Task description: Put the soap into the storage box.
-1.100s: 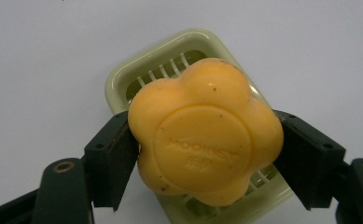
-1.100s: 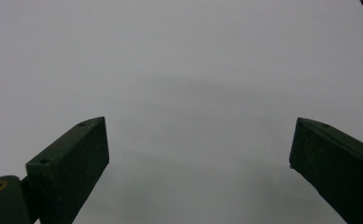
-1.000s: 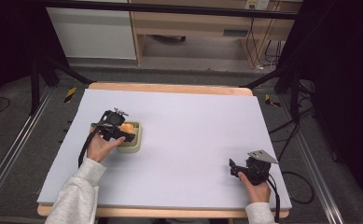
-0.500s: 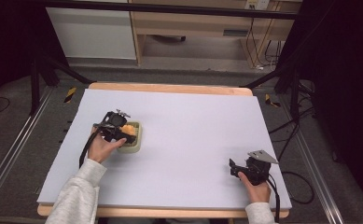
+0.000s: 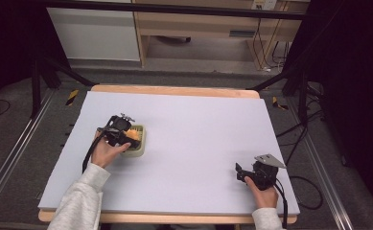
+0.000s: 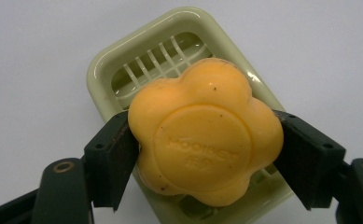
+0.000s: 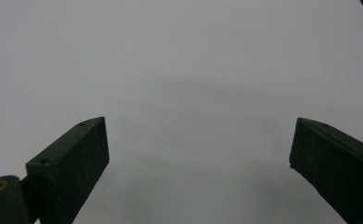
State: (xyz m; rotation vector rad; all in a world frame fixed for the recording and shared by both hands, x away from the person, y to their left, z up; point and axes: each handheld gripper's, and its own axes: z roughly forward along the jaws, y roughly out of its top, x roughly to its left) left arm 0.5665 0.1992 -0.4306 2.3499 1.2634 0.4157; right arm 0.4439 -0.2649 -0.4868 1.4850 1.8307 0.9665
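Left tongs [image 6: 202, 144] gripping soap [image 6: 205, 133] over dish [image 6: 123, 65].
Right tongs [image 7: 198, 172] are idling wide open, empty; next move is probably lowering or lifting soap squarely.

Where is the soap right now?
The orange soap is clamped in the left gripper, right over the green soap dish on the table's left side, far from the right gripper.

Orange soap [image 6: 206, 140] between gripper [image 6: 206, 156] jaws
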